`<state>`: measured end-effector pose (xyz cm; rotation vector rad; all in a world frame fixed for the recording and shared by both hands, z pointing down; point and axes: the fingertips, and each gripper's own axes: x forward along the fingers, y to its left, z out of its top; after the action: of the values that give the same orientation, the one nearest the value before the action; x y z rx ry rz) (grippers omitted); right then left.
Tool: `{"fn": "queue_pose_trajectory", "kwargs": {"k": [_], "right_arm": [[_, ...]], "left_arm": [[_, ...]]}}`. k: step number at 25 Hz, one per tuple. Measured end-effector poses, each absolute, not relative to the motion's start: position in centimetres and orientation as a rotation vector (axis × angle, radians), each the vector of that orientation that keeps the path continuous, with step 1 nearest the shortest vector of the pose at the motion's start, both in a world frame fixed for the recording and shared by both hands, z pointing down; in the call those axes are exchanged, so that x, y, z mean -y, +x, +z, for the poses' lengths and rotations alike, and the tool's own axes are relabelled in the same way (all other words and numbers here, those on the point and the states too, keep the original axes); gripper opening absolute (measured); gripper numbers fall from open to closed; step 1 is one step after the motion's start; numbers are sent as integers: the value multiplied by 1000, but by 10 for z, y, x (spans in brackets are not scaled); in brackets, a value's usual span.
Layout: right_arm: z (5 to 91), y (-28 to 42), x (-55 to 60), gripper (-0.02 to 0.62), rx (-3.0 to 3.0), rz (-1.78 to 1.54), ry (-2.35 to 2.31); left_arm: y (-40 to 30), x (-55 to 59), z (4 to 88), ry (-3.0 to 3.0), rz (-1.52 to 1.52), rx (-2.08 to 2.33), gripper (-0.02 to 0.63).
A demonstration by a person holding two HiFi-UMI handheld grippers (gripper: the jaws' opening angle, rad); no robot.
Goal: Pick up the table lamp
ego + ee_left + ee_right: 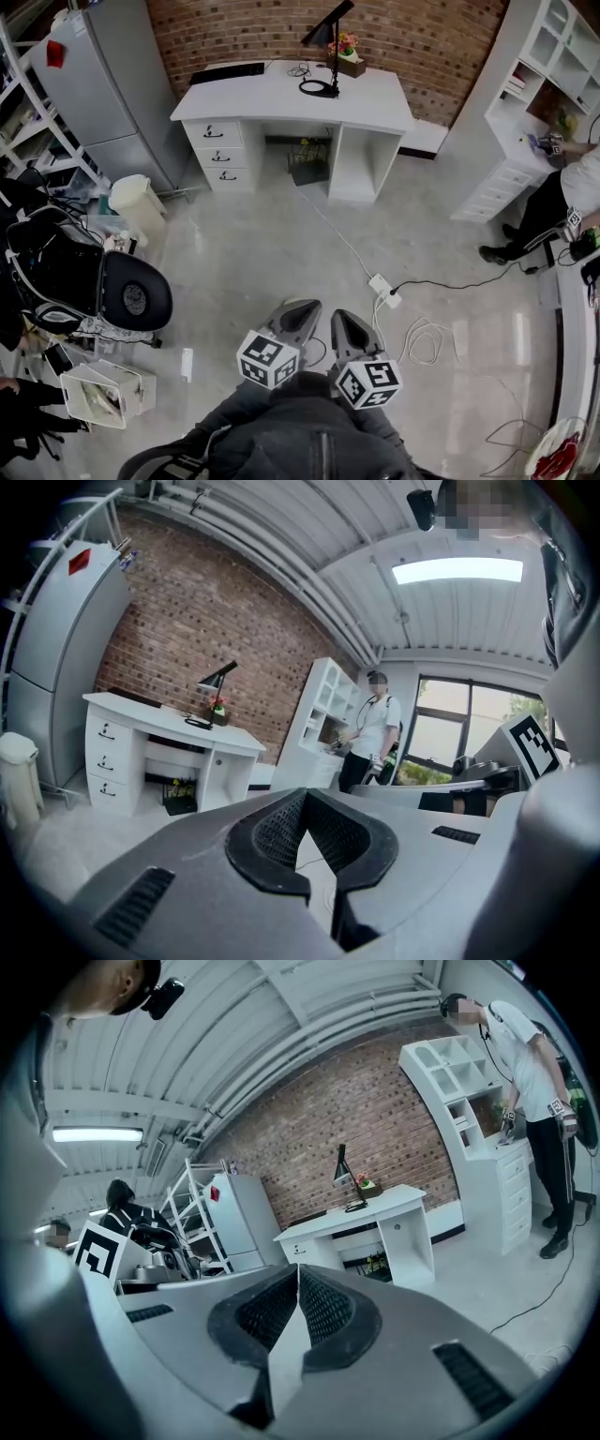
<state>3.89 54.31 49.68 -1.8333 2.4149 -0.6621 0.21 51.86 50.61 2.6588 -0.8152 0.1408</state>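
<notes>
A black table lamp point(327, 56) with an angled arm stands on the white desk point(272, 98) against the brick wall, far across the room. It also shows small on the desk in the left gripper view, lamp point(215, 691), and in the right gripper view, lamp point(345, 1180). My left gripper point(307, 307) and right gripper point(339, 317) are held close to my body, side by side, well short of the desk. Both are shut with nothing between the jaws, left gripper point(305, 794), right gripper point(297, 1269).
A keyboard point(228, 72) and a small flower box point(349, 61) share the desk. A power strip point(384, 290) and cables lie on the floor between me and the desk. A black office chair point(103, 286) is at left, a white shelf unit point(539, 103) and a person point(553, 211) at right.
</notes>
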Motion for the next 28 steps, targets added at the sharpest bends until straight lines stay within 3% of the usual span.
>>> {"fn": "queue_pose_trajectory", "kwargs": {"k": [28], "right_arm": [[480,40,-253,12,-2452,-628,-1853]], "left_arm": [[4,-229,479,2689,114,816,5]]}}
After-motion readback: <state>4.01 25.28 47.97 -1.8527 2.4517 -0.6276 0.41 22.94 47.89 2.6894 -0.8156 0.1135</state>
